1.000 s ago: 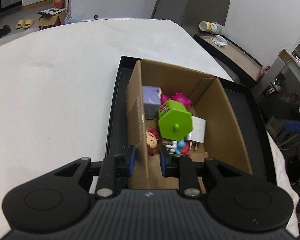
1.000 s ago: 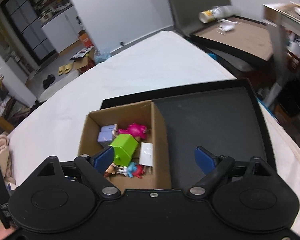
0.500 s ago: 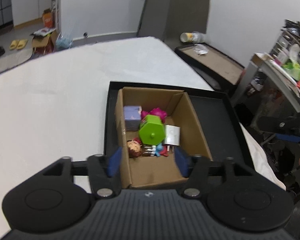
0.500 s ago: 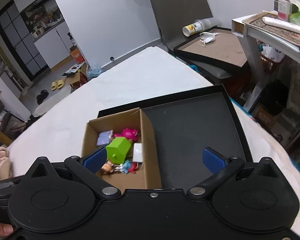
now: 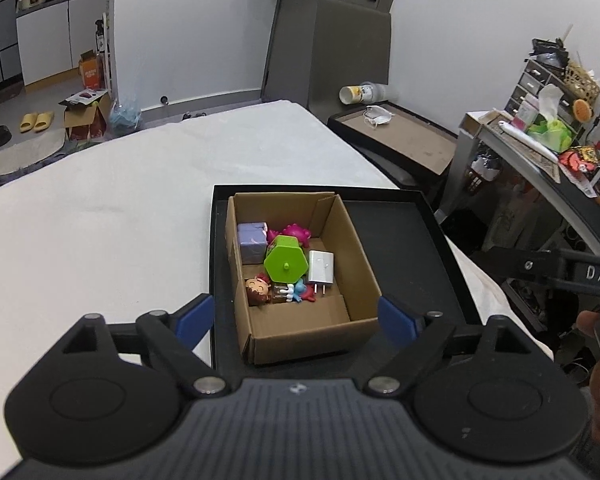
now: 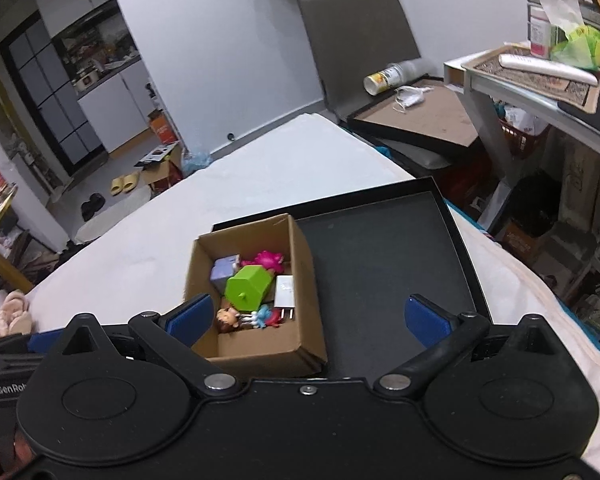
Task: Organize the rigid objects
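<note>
A brown cardboard box (image 5: 364, 272) (image 6: 304, 288) stands in the left part of a shallow black tray (image 5: 404, 240) (image 6: 380, 264) on a white bed. In the box lie a green hexagonal block (image 5: 286, 266) (image 6: 247, 290), a lilac cube (image 5: 252, 240), a pink toy (image 5: 296, 233), a white charger (image 5: 321, 267), a doll head (image 5: 258, 291) and a small blue and red figure (image 5: 300, 292). My left gripper (image 5: 295, 318) is open and empty, above the box's near end. My right gripper (image 6: 306, 316) is open and empty, above the box and tray.
The white bed (image 5: 100, 220) spreads to the left and far side. A second tray with a face mask and a tipped cup (image 5: 356, 94) lies beyond the bed's right edge. A cluttered desk (image 5: 540, 148) stands at the right.
My left gripper let go of the box's left wall, opened wide, and drew back and up. My right gripper also rose and pulled back, still open.
</note>
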A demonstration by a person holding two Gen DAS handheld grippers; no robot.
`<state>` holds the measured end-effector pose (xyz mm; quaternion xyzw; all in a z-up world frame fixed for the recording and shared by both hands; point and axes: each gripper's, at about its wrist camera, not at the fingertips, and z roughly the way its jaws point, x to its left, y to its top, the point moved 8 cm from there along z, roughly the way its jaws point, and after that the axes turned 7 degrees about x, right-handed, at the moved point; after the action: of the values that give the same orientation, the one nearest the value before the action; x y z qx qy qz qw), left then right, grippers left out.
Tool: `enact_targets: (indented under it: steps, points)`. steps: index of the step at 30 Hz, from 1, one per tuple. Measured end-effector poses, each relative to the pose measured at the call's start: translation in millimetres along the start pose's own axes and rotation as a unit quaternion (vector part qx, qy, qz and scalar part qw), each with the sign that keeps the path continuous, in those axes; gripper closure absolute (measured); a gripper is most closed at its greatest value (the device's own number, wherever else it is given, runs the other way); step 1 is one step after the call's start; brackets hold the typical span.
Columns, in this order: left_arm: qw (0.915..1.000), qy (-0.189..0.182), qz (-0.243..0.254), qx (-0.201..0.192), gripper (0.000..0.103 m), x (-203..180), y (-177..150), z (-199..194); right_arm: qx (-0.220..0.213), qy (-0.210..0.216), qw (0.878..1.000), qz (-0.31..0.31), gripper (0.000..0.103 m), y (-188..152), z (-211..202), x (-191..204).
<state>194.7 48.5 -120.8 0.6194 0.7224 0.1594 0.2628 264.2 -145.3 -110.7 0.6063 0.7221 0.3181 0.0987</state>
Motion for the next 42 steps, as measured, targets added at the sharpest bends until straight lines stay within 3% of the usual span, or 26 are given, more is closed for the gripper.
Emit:
enact_targets:
  steps: [11,18,31,38,42]
  points:
    - [0.9994,0.003,0.003,-0.033,0.002,-6.6,-8.3,-50.5,-0.038,-0.028,0.999,0.008,0.000,-12.4,-47.0,1.0]
    - [0.9990,0.016,-0.005,-0.043,0.001,-9.6,-17.2,-75.5,-0.055,-0.043,0.998,0.005,0.000,-21.6,-74.1,3.9]
    - [0.9984,-0.002,0.003,-0.057,0.001,-33.2,-39.3,-126.0,-0.067,-0.028,0.997,0.011,0.000,-40.0,-113.8,8.8]
    - [0.9971,0.019,0.000,-0.073,0.001,-38.6,-43.3,-143.0,-0.084,-0.022,0.996,0.011,0.000,-45.2,-137.0,7.3]
    - [0.9969,0.018,0.011,-0.076,0.001,-45.5,-48.6,-148.8,-0.093,-0.042,0.995,-0.016,0.000,-48.8,-146.5,7.1]
